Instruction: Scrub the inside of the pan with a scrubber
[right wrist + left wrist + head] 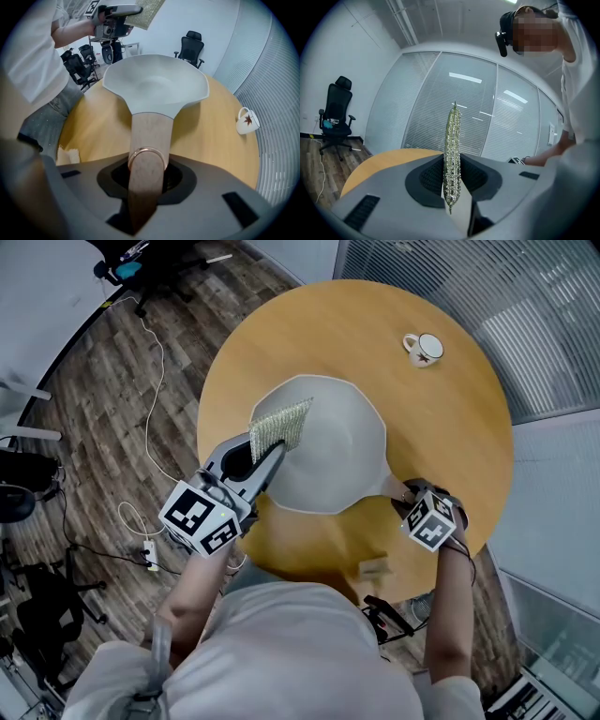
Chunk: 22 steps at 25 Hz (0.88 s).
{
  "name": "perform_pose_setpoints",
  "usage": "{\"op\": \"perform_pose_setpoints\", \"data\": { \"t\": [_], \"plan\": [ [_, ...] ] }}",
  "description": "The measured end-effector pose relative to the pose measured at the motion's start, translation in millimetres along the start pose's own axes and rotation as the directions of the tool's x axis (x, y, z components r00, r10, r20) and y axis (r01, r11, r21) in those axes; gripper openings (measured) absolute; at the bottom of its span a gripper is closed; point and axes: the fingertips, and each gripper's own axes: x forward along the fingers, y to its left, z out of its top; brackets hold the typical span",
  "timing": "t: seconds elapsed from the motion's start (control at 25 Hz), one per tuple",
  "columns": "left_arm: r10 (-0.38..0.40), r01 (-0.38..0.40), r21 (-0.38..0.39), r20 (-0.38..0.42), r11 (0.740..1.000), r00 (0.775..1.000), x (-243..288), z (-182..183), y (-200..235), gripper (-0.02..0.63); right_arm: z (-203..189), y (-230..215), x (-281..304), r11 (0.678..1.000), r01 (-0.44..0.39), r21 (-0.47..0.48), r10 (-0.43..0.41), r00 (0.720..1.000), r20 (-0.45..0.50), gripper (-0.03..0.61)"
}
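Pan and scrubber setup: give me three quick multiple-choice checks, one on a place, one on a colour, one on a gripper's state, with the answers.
1. Where is the mug?
A. On the floor.
B. On a chair.
C. On the table, apart from the pan.

2. What colour is the pan's inside?
A. Pale grey.
B. Black.
C. Red.

3. What is the left gripper doing?
A. Open and empty.
B. Shut on the scrubber.
C. Shut on the mug.

Answers:
1 C: the head view shows the mug standing on bare wood, well clear of the pan.
2 A: both the head view and the right gripper view show a pale grey bowl.
3 B: the left gripper view shows the scrubber pinched edge-on between the jaws.
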Motion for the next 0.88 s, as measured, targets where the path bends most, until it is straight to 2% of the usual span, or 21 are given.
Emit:
{"op": "perform_pose_setpoints", "data": {
  "t": [0.2,0.36,0.52,0.64,0.88],
  "plan": [
    [-0.031,0.03,-0.024,-0.06,0.999,0.998,9,-19,3,0.083,-3,0,7,1.0,-0.008,0.002,0.008,1.0,0.002,0.104],
    [-0.072,0.061,-0.081,-0.147,0.995,0.986,21,-38,5,0.083,-3,-1,5,1.0,0.002,-0.002,-0.002,1.0,0.001,0.104],
    [-0.141,0.11,-0.133,-0.251,0.985,0.958,36,-59,6,0.081,2,-4,-1,1.0,0.009,-0.009,-0.009,1.0,-0.004,0.104],
    [-0.189,0.139,-0.181,-0.298,0.974,0.936,45,-77,2,0.083,2,-3,-1,1.0,0.018,-0.014,-0.018,1.0,-0.004,0.104],
    [-0.24,0.143,-0.264,-0.383,0.954,0.892,58,-115,-8,0.083,-3,3,5,1.0,0.026,-0.015,-0.026,1.0,-0.002,0.104]
  ]
}}
